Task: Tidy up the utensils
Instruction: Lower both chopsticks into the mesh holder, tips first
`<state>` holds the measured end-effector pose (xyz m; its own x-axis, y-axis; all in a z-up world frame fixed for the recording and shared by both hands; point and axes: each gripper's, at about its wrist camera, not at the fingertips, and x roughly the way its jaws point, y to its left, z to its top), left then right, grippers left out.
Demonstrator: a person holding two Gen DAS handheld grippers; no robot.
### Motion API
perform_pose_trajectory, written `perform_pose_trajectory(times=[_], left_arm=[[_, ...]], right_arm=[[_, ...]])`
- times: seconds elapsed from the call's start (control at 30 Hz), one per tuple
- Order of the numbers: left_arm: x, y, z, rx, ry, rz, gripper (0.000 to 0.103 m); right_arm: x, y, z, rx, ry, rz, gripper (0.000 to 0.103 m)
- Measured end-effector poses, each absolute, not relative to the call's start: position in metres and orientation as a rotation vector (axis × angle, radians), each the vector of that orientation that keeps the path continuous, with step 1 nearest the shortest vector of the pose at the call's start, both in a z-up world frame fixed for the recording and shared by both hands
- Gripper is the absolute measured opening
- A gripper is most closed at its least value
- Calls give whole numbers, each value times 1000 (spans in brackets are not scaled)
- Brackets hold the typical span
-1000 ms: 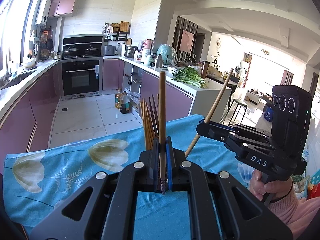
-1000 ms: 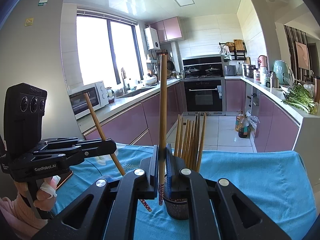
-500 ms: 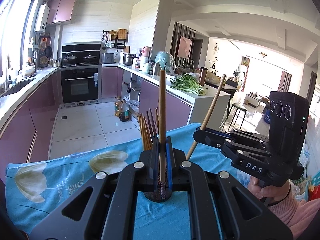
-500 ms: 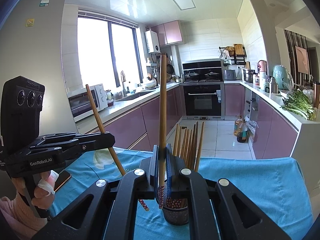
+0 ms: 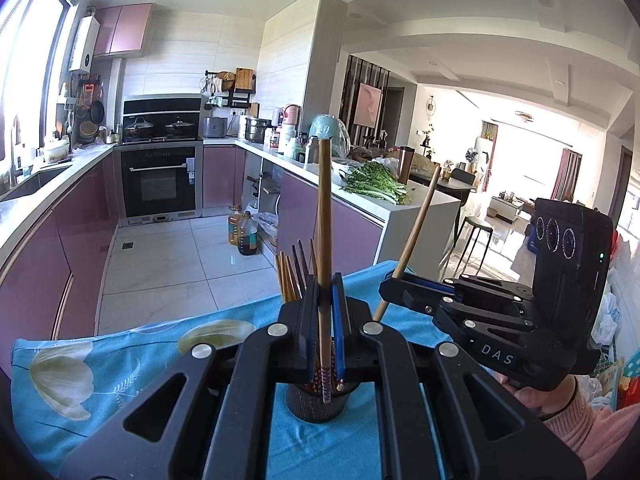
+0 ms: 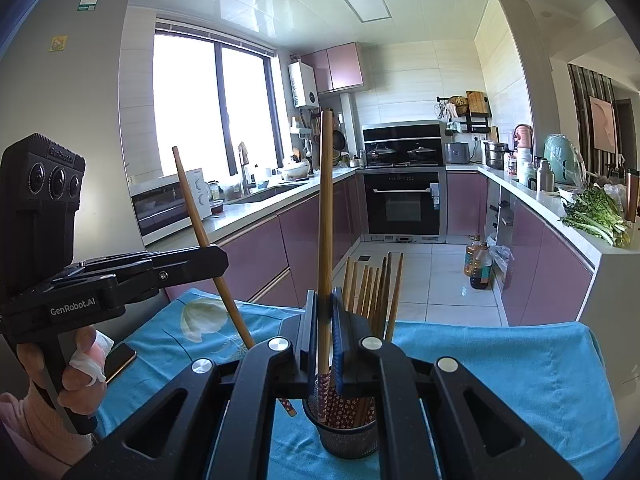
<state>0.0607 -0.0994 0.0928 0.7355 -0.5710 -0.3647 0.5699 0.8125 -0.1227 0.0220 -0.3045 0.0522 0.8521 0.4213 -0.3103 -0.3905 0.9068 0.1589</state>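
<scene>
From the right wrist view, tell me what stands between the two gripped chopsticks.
Only bare blue tablecloth and the kitchen behind show between the left gripper's chopstick and the right gripper's chopstick in the right wrist view.

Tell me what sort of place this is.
A home kitchen, open to a living room: a built-in oven under a stove with pots, a sink by the window, and greens on the counter.

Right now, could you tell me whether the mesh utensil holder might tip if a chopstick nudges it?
Possibly: the mesh utensil holder looks narrow and light, and its tall chopsticks lean sideways. The soft blue cloth beneath probably steadies it little.
</scene>
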Motion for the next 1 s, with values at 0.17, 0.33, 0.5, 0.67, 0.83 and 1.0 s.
perform_pose_trajectory(times=[0.17,0.33,0.5,0.67,0.83,1.0], left_arm=[[60,-101,94,-6,396,-642,7],[61,-103,92,-11,394,-652,7],[64,-107,91,-15,408,-649,7],[67,-110,93,-16,410,-649,7],[71,-114,92,-10,421,-644,7],[76,-113,93,-10,430,-642,7]], right_arm=[[24,-305,53,90,349,423,6],[27,-304,53,91,353,419,6],[33,-303,50,93,366,410,6],[35,-302,47,94,374,401,6],[39,-302,46,97,385,396,6],[41,-301,44,96,393,390,6]])
